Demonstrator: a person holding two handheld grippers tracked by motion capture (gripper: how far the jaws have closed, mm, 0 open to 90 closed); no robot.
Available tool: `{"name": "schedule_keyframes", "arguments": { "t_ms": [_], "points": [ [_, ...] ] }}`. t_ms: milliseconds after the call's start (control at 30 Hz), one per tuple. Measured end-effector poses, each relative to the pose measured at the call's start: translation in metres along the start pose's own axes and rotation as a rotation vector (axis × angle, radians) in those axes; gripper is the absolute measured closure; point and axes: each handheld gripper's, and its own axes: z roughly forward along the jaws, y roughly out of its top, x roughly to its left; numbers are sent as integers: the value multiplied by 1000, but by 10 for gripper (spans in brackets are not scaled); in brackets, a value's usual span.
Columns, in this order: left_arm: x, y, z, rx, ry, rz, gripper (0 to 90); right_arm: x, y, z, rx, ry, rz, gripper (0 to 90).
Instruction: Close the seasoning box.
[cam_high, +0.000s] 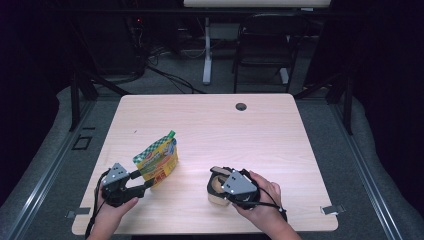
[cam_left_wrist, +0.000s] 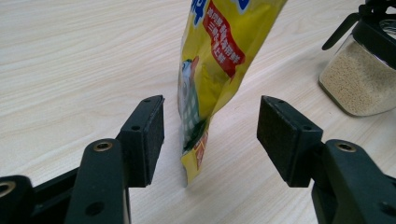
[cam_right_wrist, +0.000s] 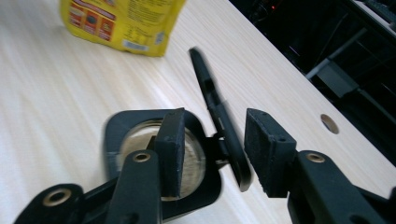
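Observation:
A yellow snack pouch (cam_high: 157, 162) with a green top stands upright on the wooden table (cam_high: 225, 130). My left gripper (cam_high: 148, 181) lies low at its near side, open. The pouch's lower edge (cam_left_wrist: 219, 70) stands between the two pads (cam_left_wrist: 147, 140) with a gap on each side. My right gripper (cam_high: 220, 180) hangs over a square clear jar of pale grains (cam_high: 216, 192) with a black rim (cam_right_wrist: 112, 135). The jar's flip lid (cam_right_wrist: 219, 112) stands raised between my right gripper's (cam_right_wrist: 212, 144) open jaws, and neither pad presses on it. The jar (cam_left_wrist: 359, 79) sits to the pouch's right.
A round cable hole (cam_high: 241, 106) lies near the table's far edge. Beyond the table stand a black chair (cam_high: 265, 40) and a white desk leg (cam_high: 206, 50), with cables on the floor. The back half of the table is bare wood.

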Motion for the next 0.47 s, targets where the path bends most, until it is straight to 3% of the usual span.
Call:
{"name": "schedule_keyframes", "arguments": {
  "t_ms": [267, 467],
  "points": [
    [0, -2, -1, 3, 5, 16, 419, 20, -9, -12, -5, 60, 40, 470],
    [4, -4, -1, 0, 9, 18, 419, 18, -12, -12, -10, 61, 78, 460]
  ]
}}
